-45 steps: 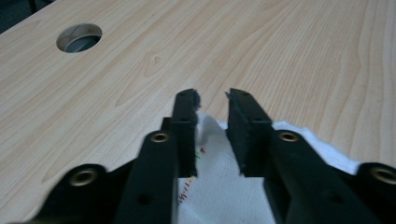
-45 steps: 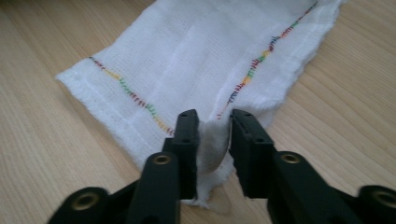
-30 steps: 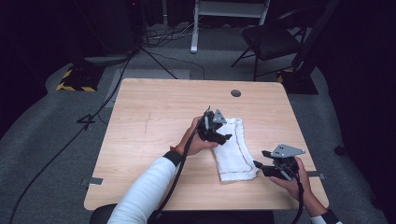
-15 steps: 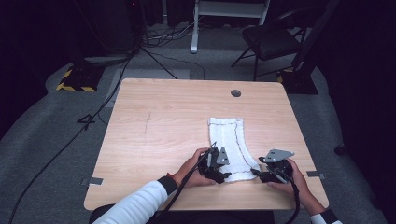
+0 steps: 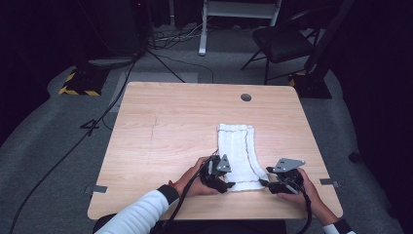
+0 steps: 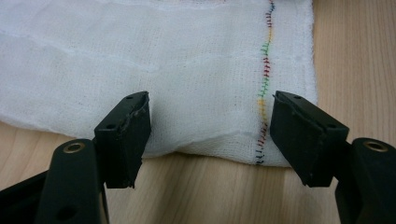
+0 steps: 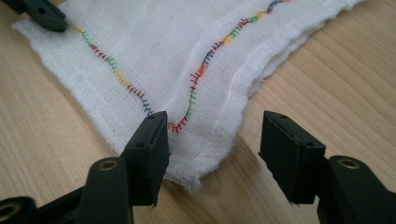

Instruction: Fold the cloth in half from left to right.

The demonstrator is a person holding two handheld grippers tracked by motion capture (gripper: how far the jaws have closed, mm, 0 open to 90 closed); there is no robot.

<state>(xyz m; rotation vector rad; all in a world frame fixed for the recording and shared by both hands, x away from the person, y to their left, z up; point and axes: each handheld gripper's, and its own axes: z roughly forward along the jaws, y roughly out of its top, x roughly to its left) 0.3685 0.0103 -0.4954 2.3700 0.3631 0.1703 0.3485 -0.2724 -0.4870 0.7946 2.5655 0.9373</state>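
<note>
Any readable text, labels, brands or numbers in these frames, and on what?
None: no words or numbers can be read.
The cloth bears only coloured stitching, no letters.
The yellow-black striped block on the floor is a hazard pattern, with no text.

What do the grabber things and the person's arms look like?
Each hand-held gripper is black: the left hand-held gripper and the right hand-held gripper both carry a grey three-cornered plate on top and trail a black cable. Their jaws are chunky black blocks with small holes. The person wears white sleeves with dark cuffs.
</note>
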